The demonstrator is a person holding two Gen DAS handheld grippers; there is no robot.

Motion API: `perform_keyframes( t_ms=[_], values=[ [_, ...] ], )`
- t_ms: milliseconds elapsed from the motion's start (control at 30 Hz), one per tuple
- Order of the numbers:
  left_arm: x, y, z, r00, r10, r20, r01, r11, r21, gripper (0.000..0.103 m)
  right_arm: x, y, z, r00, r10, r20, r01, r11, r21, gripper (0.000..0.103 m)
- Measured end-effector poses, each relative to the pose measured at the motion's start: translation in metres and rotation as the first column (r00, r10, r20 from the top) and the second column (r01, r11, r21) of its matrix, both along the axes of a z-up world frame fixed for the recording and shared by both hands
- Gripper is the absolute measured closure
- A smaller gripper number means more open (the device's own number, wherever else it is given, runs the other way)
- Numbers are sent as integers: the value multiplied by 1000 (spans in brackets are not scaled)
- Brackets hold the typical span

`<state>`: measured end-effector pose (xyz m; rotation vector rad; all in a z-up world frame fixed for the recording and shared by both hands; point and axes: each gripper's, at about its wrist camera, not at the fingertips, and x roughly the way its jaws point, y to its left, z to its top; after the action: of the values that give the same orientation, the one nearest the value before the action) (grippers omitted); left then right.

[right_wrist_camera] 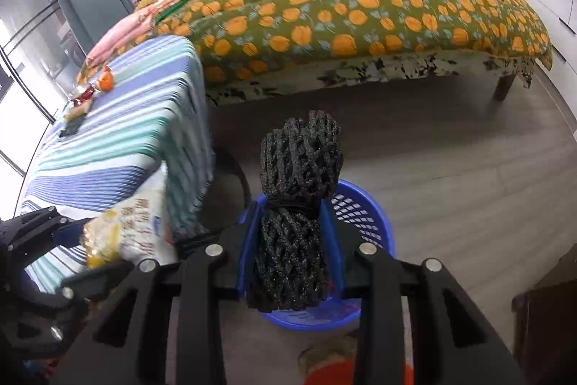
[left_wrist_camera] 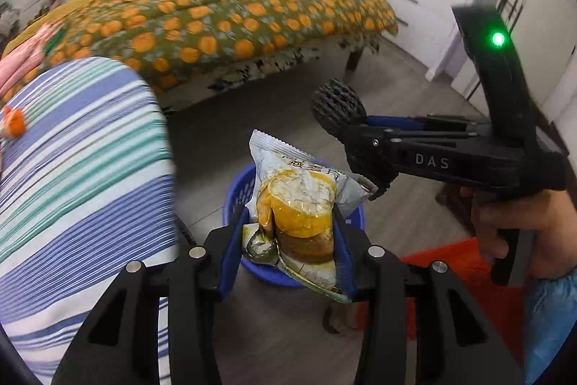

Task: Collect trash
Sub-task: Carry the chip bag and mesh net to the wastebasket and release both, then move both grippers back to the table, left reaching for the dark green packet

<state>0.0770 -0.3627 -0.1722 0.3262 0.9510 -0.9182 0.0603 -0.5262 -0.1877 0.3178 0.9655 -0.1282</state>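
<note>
My left gripper [left_wrist_camera: 288, 237] is shut on a crumpled snack wrapper [left_wrist_camera: 303, 204], silver with yellow print, held above a blue plastic basket [left_wrist_camera: 238, 193] on the floor. My right gripper [right_wrist_camera: 290, 233] is shut on a black foam net bundle [right_wrist_camera: 299, 168], held over the same blue basket [right_wrist_camera: 357, 208]. In the left wrist view the right gripper [left_wrist_camera: 355, 147] comes in from the right with the black net [left_wrist_camera: 337, 107] at its tip. In the right wrist view the left gripper [right_wrist_camera: 90, 240] and its wrapper [right_wrist_camera: 126, 230] show at lower left.
A table with a blue-striped cloth [right_wrist_camera: 119, 139] stands left of the basket, with several small wrappers [right_wrist_camera: 86, 92] on its far end. A bed with an orange-patterned quilt [right_wrist_camera: 342, 6] lies behind. A red mat [left_wrist_camera: 465, 262] lies on the grey floor at right.
</note>
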Motion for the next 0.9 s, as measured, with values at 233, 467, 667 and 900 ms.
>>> perform_keyframes(
  t_ms=[233,467,667,900],
  values=[
    [12,-34,-38,1000,-6,-22,7,999,53,58,5,-27,-25,999,-15,-35,16,999,37,70],
    [22,-57,-64,999,-15,-39,18,996,84,40,10,-49,-33,997,-67,-23,69,993,97,40],
    [14,-46,-45,999,-4,-39,5,1000,26,20,3,-61,-26,993,-121,2,120,987,107,40],
    [-7,18,8,999,23,41,-21,998,-55,12,-7,-50,-12,979,-200,28,199,979,45,24]
  ],
)
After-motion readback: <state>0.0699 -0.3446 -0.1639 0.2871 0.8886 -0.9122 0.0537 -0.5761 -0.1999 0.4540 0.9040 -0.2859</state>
